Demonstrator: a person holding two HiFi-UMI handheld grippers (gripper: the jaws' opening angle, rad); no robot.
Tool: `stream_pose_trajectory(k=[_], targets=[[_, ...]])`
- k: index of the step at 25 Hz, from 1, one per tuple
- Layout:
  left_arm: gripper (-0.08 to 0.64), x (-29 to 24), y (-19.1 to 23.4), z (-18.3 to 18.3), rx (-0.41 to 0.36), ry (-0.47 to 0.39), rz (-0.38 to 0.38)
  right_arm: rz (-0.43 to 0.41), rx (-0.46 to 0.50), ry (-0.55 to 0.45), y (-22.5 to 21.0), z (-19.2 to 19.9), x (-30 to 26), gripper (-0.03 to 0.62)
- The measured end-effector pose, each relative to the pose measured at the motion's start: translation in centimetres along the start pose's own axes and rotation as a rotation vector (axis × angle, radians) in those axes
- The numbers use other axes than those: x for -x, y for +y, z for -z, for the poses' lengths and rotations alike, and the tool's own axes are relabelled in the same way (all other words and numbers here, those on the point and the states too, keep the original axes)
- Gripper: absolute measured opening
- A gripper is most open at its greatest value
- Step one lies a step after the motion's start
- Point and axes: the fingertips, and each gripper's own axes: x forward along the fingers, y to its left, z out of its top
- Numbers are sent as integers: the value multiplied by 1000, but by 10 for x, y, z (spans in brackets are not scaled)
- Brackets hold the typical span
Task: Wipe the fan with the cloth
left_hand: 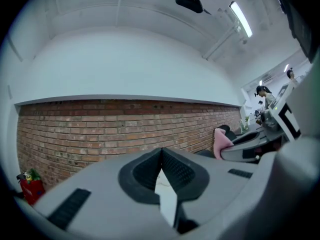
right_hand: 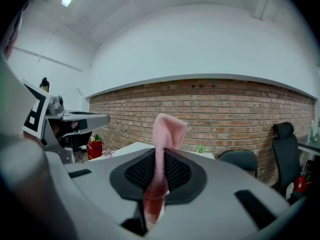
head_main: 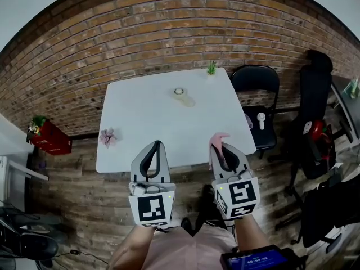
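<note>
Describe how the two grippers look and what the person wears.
The left gripper and right gripper match: grey tapering shells, black ribbed pads inside looped jaws, and a white cube bearing black square markers at each base. The person wears a pale pink top.

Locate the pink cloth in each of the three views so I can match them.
Head view: pink cloth at the right gripper tip, lower right of centre.
Left gripper view: right of centre, sticking up from the right gripper.
Right gripper view: centre, clamped between the jaws.
Shared landmark: brick wall.
</note>
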Motion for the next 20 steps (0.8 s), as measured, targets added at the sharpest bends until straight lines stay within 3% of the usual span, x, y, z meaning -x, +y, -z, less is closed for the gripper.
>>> stream_pose_trajectory(k=[9, 15, 20], targets=[[12, -94, -4, 40, -13, 98, -49, -67, -38, 42, -62, 18, -85, 38], [12, -163, -1, 67, -44, 218, -107, -148, -49, 67, -103, 21, -152, 38], [12, -219, -3, 57, -43, 164, -166, -200, -38, 51, -139, 7, -196, 38]])
